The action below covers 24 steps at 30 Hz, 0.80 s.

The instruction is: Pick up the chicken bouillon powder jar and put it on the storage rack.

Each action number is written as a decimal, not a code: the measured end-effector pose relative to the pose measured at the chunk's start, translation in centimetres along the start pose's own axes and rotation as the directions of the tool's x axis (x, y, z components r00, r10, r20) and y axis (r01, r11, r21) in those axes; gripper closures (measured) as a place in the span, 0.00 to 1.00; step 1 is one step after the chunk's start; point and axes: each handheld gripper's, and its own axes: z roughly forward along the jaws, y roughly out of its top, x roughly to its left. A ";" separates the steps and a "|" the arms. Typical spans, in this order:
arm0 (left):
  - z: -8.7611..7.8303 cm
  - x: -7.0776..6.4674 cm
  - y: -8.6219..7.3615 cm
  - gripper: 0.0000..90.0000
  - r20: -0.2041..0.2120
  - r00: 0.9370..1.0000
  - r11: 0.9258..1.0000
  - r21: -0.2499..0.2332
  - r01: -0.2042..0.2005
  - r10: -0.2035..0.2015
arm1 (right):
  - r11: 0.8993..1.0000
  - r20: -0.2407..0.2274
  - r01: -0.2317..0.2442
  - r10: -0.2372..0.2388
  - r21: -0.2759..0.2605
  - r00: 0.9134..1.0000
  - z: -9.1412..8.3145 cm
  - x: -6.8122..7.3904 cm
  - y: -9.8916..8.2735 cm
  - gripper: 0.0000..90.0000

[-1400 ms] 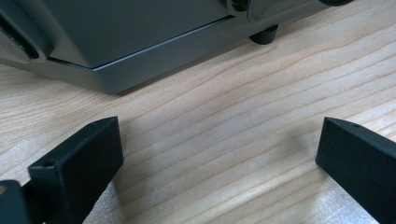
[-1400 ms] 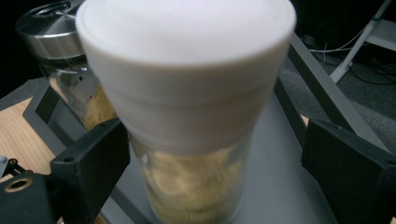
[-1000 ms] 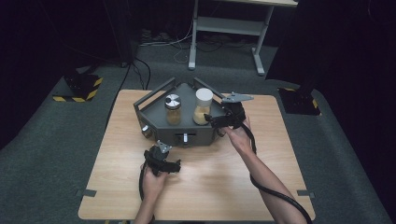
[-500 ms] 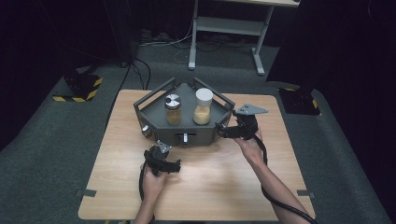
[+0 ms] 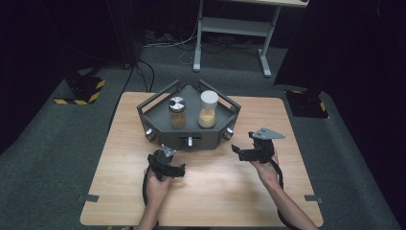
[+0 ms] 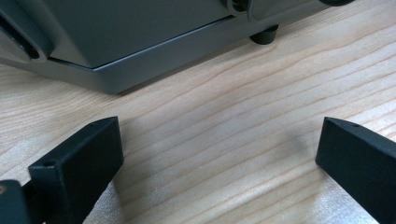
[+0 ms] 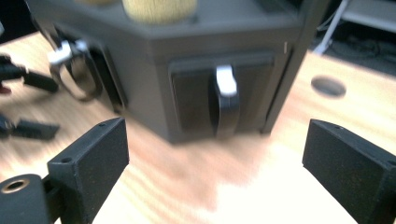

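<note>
wooden table (image 5: 210, 191) blurs under right gripper (image 7: 215, 158); left gripper (image 6: 219, 163) too gapes empty, grey rack (image 6: 140, 42) cropped

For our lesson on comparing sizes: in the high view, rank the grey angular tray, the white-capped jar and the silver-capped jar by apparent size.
1. Grey angular tray, clearly largest.
2. White-capped jar of yellow powder.
3. Silver-capped jar of brown contents, noticeably shorter.

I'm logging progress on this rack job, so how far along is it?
Looks done: two jars, silver-lidded jar and white-lidded jar, stand on the grey rack. In hand: nothing; right gripper, jaws open, faces a front handle; left gripper rests open. Left: gripping that handle.
</note>
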 end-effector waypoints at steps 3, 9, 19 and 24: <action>0.0 0.0 0.0 0.01 -0.001 1.000 1.000 0.000 0.001 -0.001 | 0.999 0.012 -0.003 0.002 0.033 1.000 0.1 0.1 -1.2 0.07; 0.0 -0.1 0.0 0.01 -0.003 1.000 1.000 0.000 0.003 -0.003 | 0.995 0.047 -0.039 0.034 0.090 0.998 0.7 0.2 -3.5 0.07; 0.0 -0.1 0.0 0.01 -0.003 1.000 1.000 0.000 0.003 -0.003 | 0.986 0.096 -0.103 0.091 0.128 0.991 1.3 -0.3 -5.5 0.07; 0.0 -0.1 0.0 0.01 -0.004 1.000 1.000 0.000 0.003 -0.003 | 0.981 0.113 -0.132 0.117 0.140 0.987 1.3 -0.4 -5.8 0.07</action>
